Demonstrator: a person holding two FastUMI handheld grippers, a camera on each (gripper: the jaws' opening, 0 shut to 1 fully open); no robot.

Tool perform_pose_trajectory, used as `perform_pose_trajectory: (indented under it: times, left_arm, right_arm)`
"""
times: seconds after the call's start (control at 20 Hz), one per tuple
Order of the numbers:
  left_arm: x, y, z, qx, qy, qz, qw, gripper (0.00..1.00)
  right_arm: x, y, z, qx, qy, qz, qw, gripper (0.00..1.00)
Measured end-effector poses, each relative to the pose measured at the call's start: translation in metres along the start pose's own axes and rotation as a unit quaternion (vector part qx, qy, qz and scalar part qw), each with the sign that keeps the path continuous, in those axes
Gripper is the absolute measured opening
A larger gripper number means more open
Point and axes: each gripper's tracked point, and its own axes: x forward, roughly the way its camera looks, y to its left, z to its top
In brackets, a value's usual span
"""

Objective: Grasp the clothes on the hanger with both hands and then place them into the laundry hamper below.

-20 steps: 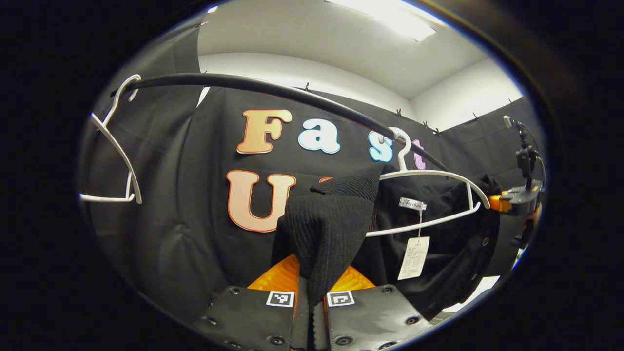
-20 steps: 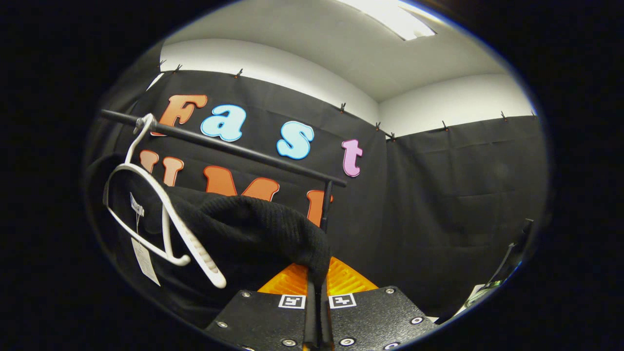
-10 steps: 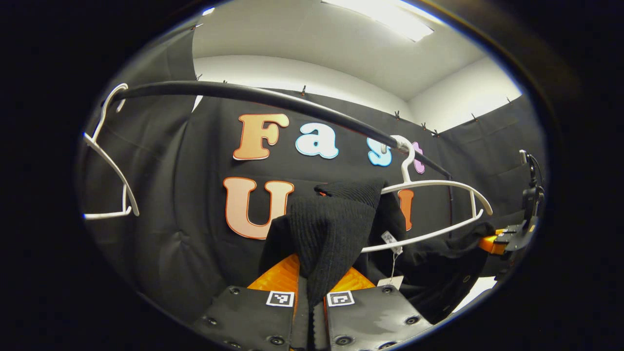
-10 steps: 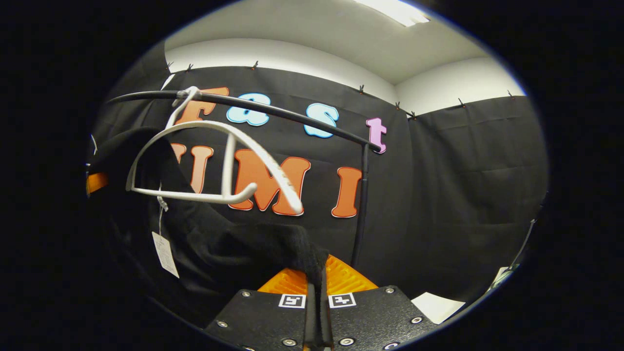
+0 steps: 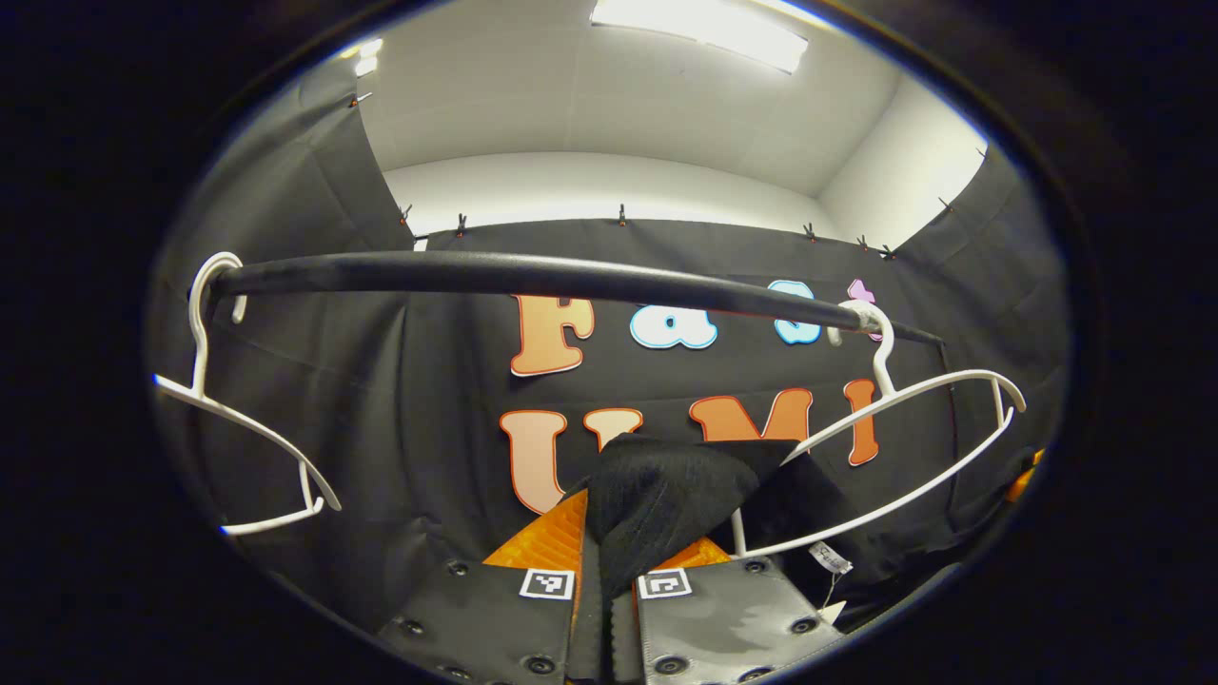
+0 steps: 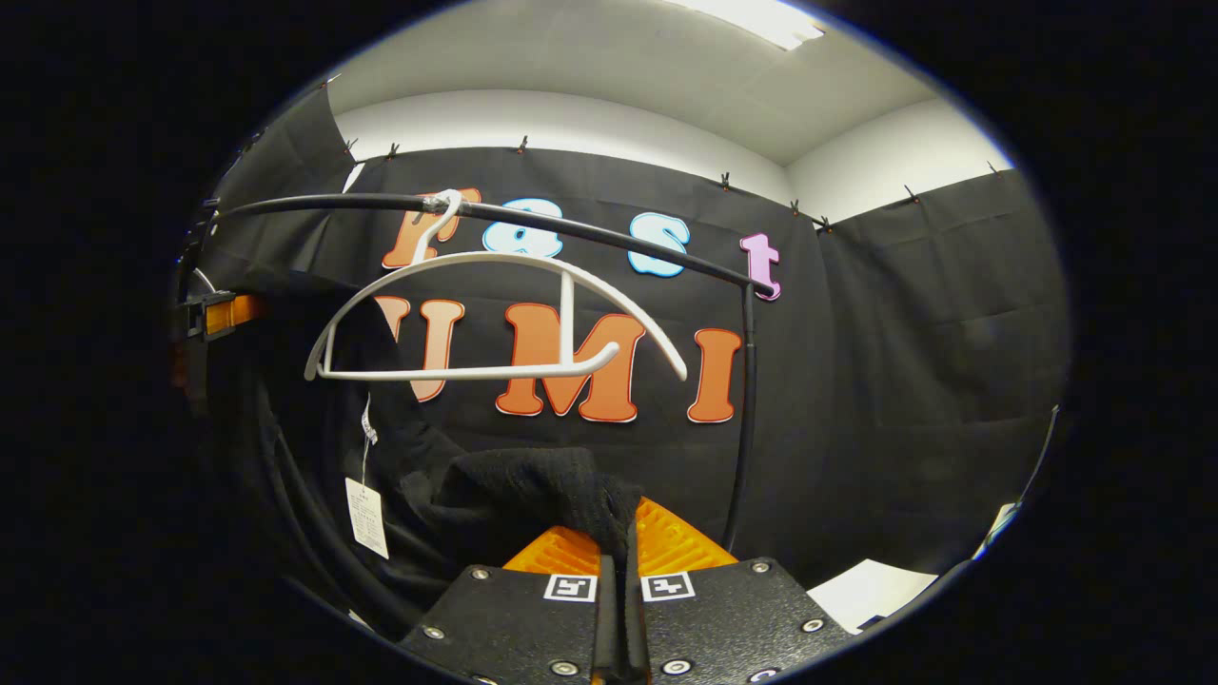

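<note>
A black knitted garment (image 5: pixel 657 495) bunches up between the fingers of my left gripper (image 5: pixel 606 571), which is shut on it. In the right gripper view the same black garment (image 6: pixel 533 495) is pinched by my right gripper (image 6: pixel 618 552), also shut. It sags below the bare white hanger (image 6: pixel 495 314) on the black rail (image 6: pixel 533 221), with a paper tag (image 6: pixel 366 517) dangling. The left gripper view shows that hanger (image 5: pixel 904 457) to the right under the rail (image 5: pixel 533 276), and a sliver of the other gripper (image 5: pixel 1023 476) at far right.
A second bare white hanger (image 5: pixel 238 428) hangs at the rail's left end. The rail's upright post (image 6: pixel 742 409) stands right of centre in the right gripper view. A pale patch of floor (image 6: pixel 871 590) shows low right there.
Both grippers have sunk with the garment, which has come off the hanger. The rail and hanger now sit higher, and the hanger has swung free and bare.
</note>
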Motion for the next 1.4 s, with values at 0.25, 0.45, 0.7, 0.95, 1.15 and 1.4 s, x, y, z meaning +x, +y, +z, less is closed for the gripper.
perform_pose_trajectory:
  times: [0.25,0.45,0.7,0.95,1.15,1.4]
  left_arm:
    - [0.014,0.011,-0.025,0.018,0.02,0.016,0.999,0.14]
    - [0.025,0.023,-0.052,0.024,0.044,0.032,0.998,0.13]
    - [0.033,0.052,-0.085,0.03,0.075,0.065,0.995,0.11]
    - [0.017,0.064,-0.121,0.022,0.116,0.073,0.99,0.1]
    - [-0.011,0.055,-0.131,0.044,0.13,0.058,0.989,0.1]
    - [-0.044,0.016,-0.143,0.05,0.15,0.01,0.987,0.1]
  right_arm:
    - [-0.008,0.012,-0.02,0.022,0.02,0.015,0.999,0.03]
    - [-0.014,0.02,-0.024,0.028,0.023,0.025,0.999,0.03]
    - [-0.016,0.028,-0.03,0.03,0.027,0.037,0.999,0.03]
    - [-0.018,0.039,-0.04,0.036,0.039,0.053,0.997,0.03]
    - [-0.023,0.055,-0.046,0.035,0.046,0.071,0.996,0.03]
    - [-0.033,0.073,-0.048,0.037,0.051,0.092,0.994,0.03]
